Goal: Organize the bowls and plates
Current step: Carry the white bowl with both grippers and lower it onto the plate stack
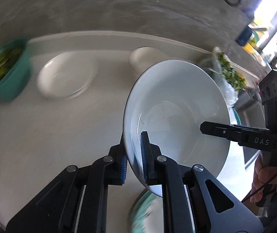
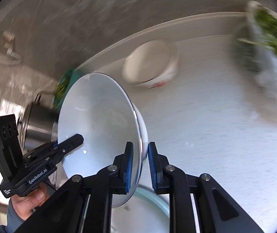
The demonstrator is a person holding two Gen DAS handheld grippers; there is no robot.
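Observation:
A large white bowl [image 1: 177,116] is held in the air between both grippers, tilted on edge. My left gripper [image 1: 134,159] is shut on its near rim; it also shows in the right wrist view [image 2: 68,141]. My right gripper [image 2: 140,161] clamps the opposite rim of the same bowl [image 2: 99,120]; it shows in the left wrist view [image 1: 206,128]. A teal-rimmed plate [image 2: 150,209] lies below the bowl. A shallow white dish [image 1: 66,77] and a small white bowl [image 2: 150,64] rest on the white counter [image 1: 41,132].
A teal container of greens [image 1: 4,71] stands at the left. A bag of green herbs [image 2: 270,44] lies at the right. A steel pot [image 2: 37,128] sits by the sink side. The grey wall [image 1: 119,5] runs behind the counter's raised back edge.

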